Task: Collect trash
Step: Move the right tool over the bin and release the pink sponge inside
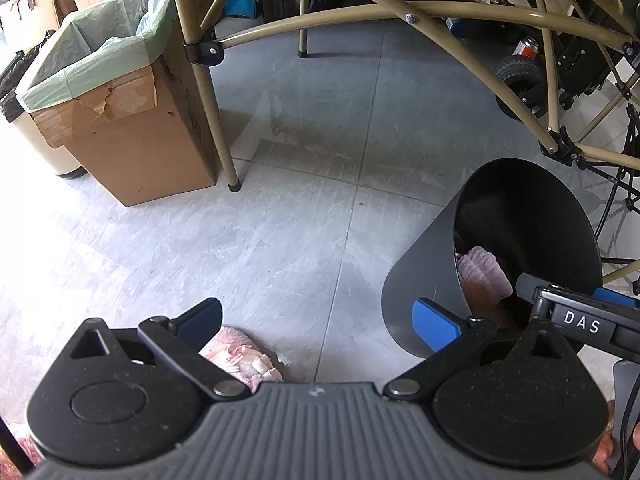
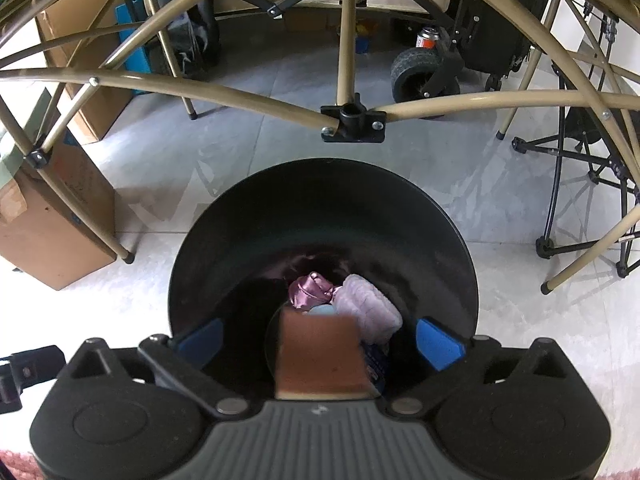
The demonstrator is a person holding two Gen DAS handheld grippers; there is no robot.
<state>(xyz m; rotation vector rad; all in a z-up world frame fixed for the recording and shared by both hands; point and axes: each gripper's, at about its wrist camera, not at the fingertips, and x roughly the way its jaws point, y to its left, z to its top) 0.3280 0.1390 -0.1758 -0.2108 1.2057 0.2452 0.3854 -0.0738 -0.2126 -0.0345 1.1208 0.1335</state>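
Hovering over the dark bin [image 2: 320, 216], the right gripper [image 2: 320, 336] is being held with jaws spread wide; nothing is being pinched. A brown card-like piece [image 2: 320, 354] is sitting blurred between the blue pads [image 2: 438, 342], apart from both; whether it is falling or resting inside the bin cannot be told. Deeper in the bin, a pale pink fluffy item [image 2: 368, 308] and a shiny purple wrapper [image 2: 314, 290] are lying side by side on the bottom.

The left gripper [image 1: 320, 324] is being held just left of the bin [image 1: 420, 280], jaws also spread and holding nothing. A pink fluffy piece of trash [image 1: 244, 354] is lying on the grey tile floor [image 1: 280, 220] under its left finger, outside the bin and left of its base. The bin appears tilted in this view, its mouth facing the camera. The right gripper's body [image 1: 580, 320] is showing at the bin's rim.

Farther left of the bin, a cardboard box [image 1: 132, 132] lined with a green bag [image 1: 100, 48] is standing beside a tan table leg [image 1: 208, 92]. Beyond the bin, tan frame tubes [image 2: 352, 32], a black wheel [image 2: 416, 74] and a red-and-white can [image 2: 426, 38] are being seen.
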